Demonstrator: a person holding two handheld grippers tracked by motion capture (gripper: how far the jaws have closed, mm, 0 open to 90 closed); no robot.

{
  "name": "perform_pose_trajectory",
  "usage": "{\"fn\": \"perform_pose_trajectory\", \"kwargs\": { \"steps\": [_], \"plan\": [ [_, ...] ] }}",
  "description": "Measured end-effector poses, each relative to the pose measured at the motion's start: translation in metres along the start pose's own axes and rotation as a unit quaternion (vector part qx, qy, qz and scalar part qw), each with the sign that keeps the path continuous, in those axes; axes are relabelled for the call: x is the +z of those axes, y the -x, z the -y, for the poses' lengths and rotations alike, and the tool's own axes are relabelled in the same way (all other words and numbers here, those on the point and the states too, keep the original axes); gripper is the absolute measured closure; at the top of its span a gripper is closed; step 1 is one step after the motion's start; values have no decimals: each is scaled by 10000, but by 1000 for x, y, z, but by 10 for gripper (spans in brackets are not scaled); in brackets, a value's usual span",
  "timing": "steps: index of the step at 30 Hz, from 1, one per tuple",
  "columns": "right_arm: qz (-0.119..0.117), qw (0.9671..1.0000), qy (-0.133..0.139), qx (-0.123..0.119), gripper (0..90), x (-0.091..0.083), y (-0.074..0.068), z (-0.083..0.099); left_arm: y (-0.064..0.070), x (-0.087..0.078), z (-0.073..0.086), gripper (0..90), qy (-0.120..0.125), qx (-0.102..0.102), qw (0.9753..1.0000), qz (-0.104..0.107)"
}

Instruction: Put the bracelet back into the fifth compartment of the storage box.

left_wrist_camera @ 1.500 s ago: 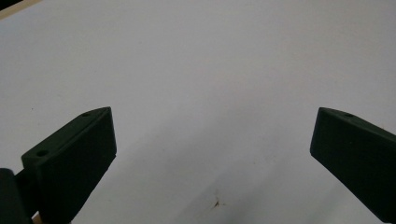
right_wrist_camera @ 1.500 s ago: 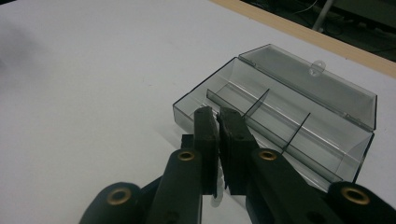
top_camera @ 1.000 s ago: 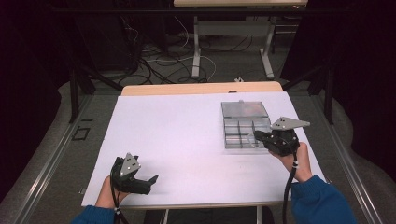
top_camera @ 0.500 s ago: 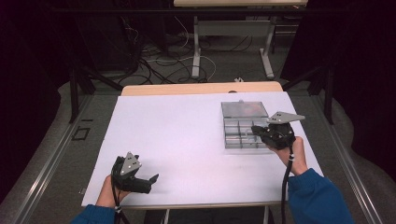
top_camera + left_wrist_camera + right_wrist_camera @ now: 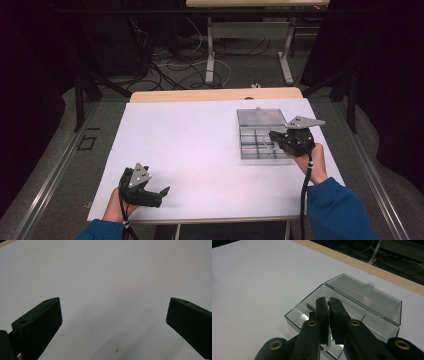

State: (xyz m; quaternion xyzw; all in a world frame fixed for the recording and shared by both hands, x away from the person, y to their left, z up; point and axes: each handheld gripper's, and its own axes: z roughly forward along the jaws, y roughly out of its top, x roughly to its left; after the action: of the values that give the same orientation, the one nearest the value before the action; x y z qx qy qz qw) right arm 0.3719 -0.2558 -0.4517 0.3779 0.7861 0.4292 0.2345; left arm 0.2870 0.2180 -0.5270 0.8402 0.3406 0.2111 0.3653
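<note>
The right claw [image 5: 329, 300], jaws pressed together with nothing visible between them, hangs over the open clear box [image 5: 257, 131] near the desk's [image 5: 190, 135] right edge. The left claw [image 5: 150, 192], jaws spread wide, sits empty near the front left corner.

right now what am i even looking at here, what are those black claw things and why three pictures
A person sits at a white table holding a hand-held gripper in each hand, each a two-jaw clamp. The high view looks down from above. The other two pictures come from cameras riding on the clamps. The left hand-held gripper rests near the table's front edge, jaws wide apart over bare table. The right hand-held gripper has its jaws together over a clear compartment box whose lid lies open. I can't tell whether anything is pinched.
</note>
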Motion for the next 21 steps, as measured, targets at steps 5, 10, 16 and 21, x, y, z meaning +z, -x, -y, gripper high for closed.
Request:
{"fn": "perform_pose_trajectory", "kwargs": {
  "steps": [5, 10, 16, 21],
  "plan": [
    [41, 10000, 18, 10, 866, -1, 1, -1, 1, 0, 0, 1, -16, 24, 10000, -26],
    [53, 10000, 28, 8, 865, 0, 3, 0, 1, 0, 0, 1, -7, 20, 10000, -20],
    [48, 10000, 20, 25, 865, 3, 4, 1, 1, 0, 0, 1, -5, 2, 10000, -19],
    [50, 10000, -35, 57, 865, 8, 6, 3, 1, 0, 0, 1, -17, -5, 10000, -16]
  ]
}}
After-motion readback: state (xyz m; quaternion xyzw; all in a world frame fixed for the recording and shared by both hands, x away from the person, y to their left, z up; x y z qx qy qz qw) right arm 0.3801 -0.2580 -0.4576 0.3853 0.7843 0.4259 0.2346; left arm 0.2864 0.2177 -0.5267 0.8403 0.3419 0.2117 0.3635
